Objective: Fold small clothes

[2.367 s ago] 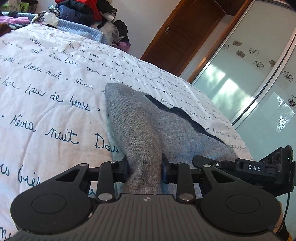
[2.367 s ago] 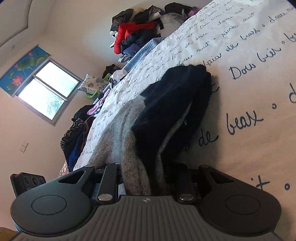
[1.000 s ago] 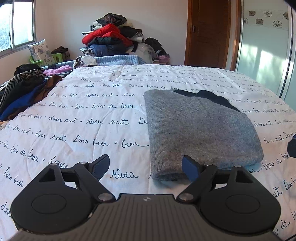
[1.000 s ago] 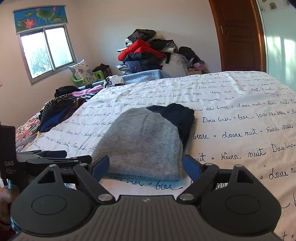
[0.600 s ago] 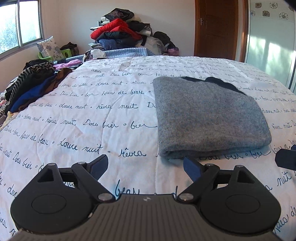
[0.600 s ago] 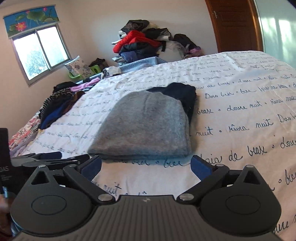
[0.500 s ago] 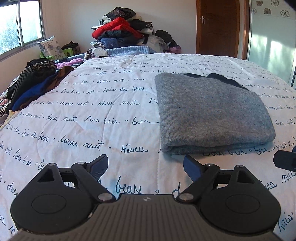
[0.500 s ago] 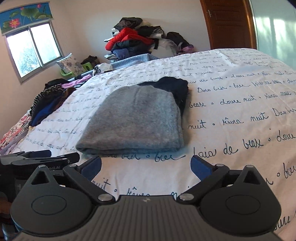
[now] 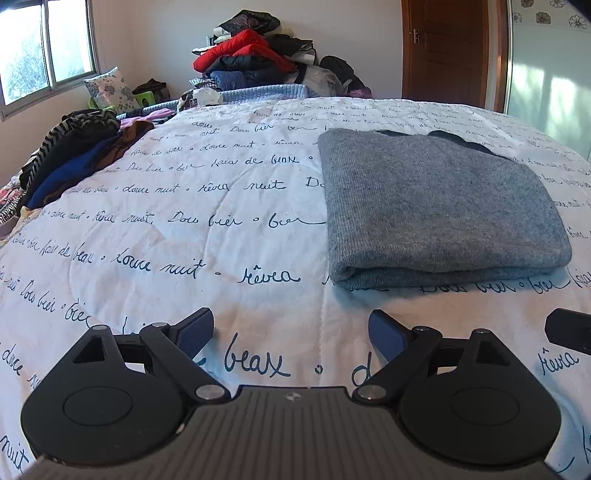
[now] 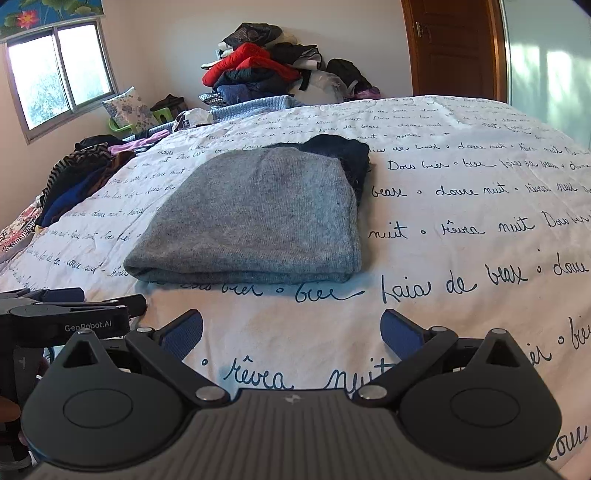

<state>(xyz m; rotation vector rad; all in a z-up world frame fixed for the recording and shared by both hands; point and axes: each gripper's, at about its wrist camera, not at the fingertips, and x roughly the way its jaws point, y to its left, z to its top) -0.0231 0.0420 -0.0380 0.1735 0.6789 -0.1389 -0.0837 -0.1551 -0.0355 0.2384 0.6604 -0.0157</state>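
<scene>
Folded grey sweater on the bed.
Left gripper is opening, right gripper spread wide; both empty, near the sweater's near edge.

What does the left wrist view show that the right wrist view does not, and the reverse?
Only the left wrist view shows the flower-patterned frosted panel at top right. Only the right wrist view shows the lotus picture above the window and the dark navy part of the garment bunched clearly behind the grey. Both share the folded grey knit garment on the white script-printed bedspread and the clothes pile.
</scene>
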